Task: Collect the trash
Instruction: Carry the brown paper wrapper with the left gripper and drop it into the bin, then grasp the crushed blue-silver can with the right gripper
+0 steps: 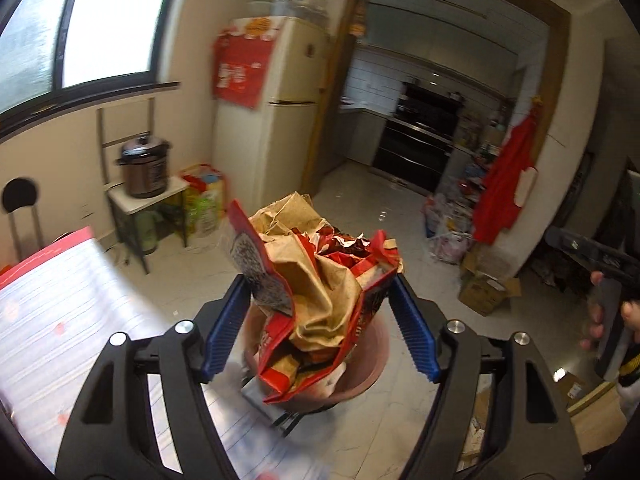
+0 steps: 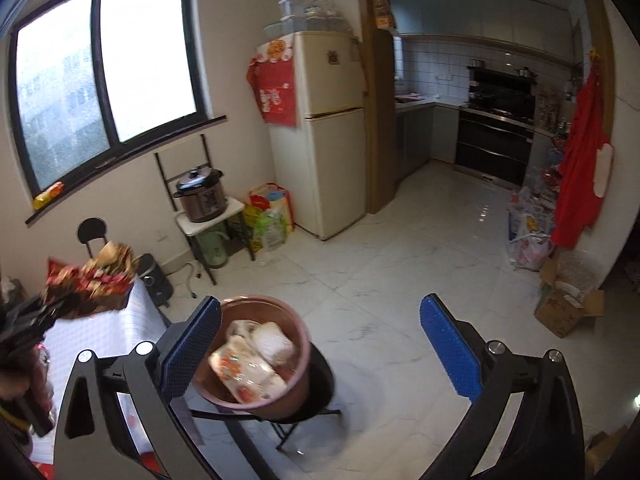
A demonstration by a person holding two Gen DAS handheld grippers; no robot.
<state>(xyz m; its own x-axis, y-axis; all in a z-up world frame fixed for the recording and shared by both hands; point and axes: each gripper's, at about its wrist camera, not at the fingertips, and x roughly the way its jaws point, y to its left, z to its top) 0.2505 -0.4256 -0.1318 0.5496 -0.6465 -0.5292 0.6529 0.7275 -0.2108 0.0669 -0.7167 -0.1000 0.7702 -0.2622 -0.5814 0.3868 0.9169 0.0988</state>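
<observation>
My left gripper [image 1: 320, 292] is shut on a crumpled red and brown snack wrapper bundle [image 1: 320, 276] and holds it just above a pink bin [image 1: 372, 364]. In the right wrist view the same bundle [image 2: 96, 276] shows at the far left, in the left gripper. The pink bin [image 2: 296, 396] stands on a black folding stool [image 2: 320, 392] and holds white and orange packets [image 2: 248, 364]. My right gripper [image 2: 320, 344] is open and empty, above and to the right of the bin.
A table with a white striped cloth [image 2: 108, 332] stands left of the bin. A cream fridge [image 2: 324, 128], a pressure cooker on a small stand [image 2: 200, 196] and bags line the back wall. Cardboard boxes [image 2: 568, 308] sit at the right on the white tiled floor.
</observation>
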